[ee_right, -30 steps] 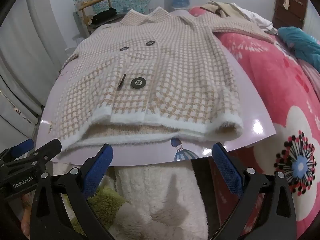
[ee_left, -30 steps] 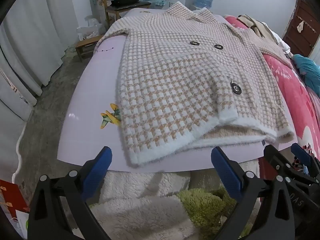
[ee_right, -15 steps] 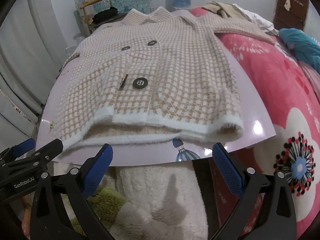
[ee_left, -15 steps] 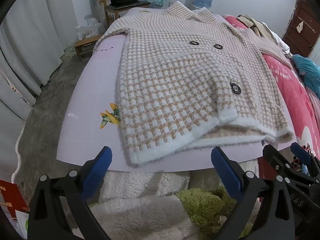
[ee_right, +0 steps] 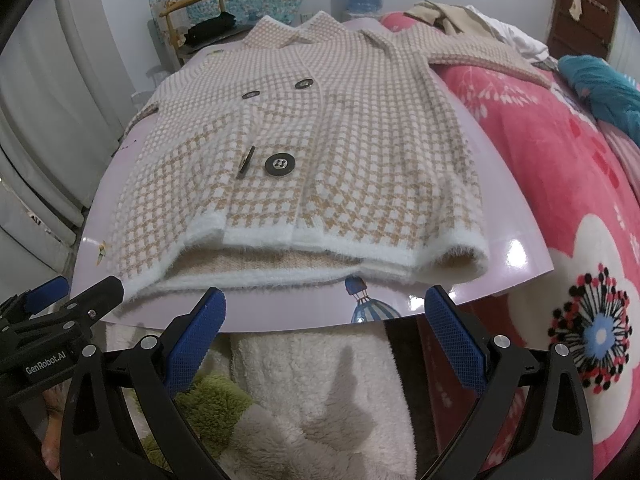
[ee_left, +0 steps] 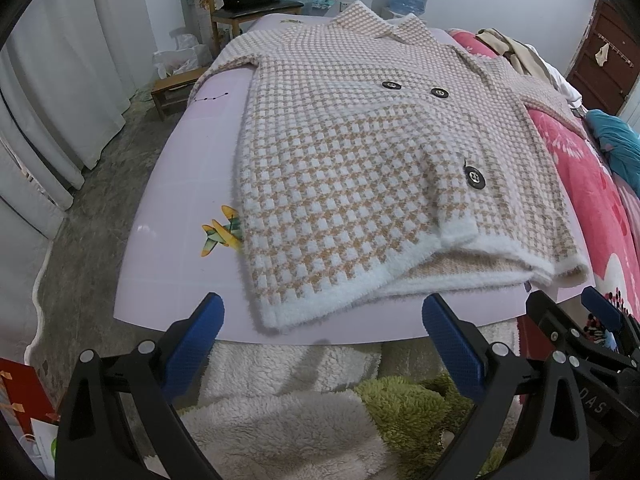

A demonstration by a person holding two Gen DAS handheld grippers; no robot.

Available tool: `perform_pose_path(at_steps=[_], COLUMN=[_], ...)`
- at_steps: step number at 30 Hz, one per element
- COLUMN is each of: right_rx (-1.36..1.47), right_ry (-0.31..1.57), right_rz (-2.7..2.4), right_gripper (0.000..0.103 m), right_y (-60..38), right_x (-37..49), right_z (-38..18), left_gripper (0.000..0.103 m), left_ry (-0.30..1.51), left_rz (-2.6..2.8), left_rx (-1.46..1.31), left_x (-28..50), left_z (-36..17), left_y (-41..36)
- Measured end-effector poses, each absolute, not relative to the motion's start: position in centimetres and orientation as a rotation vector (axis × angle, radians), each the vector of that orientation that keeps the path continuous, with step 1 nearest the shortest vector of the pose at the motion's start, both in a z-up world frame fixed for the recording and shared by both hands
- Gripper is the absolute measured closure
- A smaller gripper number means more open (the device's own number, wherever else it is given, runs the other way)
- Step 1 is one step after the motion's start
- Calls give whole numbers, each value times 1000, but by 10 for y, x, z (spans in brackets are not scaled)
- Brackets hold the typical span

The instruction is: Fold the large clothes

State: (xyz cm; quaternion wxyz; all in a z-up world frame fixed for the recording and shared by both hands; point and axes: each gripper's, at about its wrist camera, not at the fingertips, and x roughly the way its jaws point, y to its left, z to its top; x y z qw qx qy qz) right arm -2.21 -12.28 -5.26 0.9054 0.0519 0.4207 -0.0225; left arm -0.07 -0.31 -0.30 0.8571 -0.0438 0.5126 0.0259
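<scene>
A fuzzy beige-and-white checked coat (ee_left: pixel 360 152) (ee_right: pixel 320 152) with dark buttons lies flat, front up, on a pale lilac board (ee_left: pixel 176 208) (ee_right: pixel 516 256), collar far, white hem near. One sleeve trails right onto the pink blanket (ee_right: pixel 480 56). My left gripper (ee_left: pixel 322 340) stands open just short of the board's near edge, below the hem's left part. My right gripper (ee_right: pixel 326 328) is open too, below the hem's middle, nothing between its fingers. Each gripper shows at the edge of the other's view.
A pink flowered blanket (ee_right: pixel 560 184) covers the bed to the right, with a teal cloth (ee_right: pixel 600 84) and other clothes (ee_right: pixel 460 20) farther back. A wooden chair (ee_left: pixel 244 4) and a low stool (ee_left: pixel 172 88) stand at the far left on a grey floor. Fluffy white and green fabric (ee_left: pixel 288 420) lies below the grippers.
Both grippers have drifted very slightly; the coat sits a touch higher in the right wrist view. Nothing was gripped or let go.
</scene>
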Motion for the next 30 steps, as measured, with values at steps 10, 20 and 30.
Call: perform_pose_path(at_steps=[10,20,30], right_rx=[111,109,111], right_ry=[868,868,865], right_rz=[-45,-46,-44], right_gripper=[8,8,8], right_y=[-125,-126,-125], right_x=[-23,-25,-26], right_z=[-53,-53,-52], left_gripper=[5,5,5], left_ry=[1078,1077,1076], left_rz=[55,55,54], left_rx=[-93,-93,-94], left_x=[0,0,1], left_z=[-2,-2,-1], left_y=[-3,-3,-2])
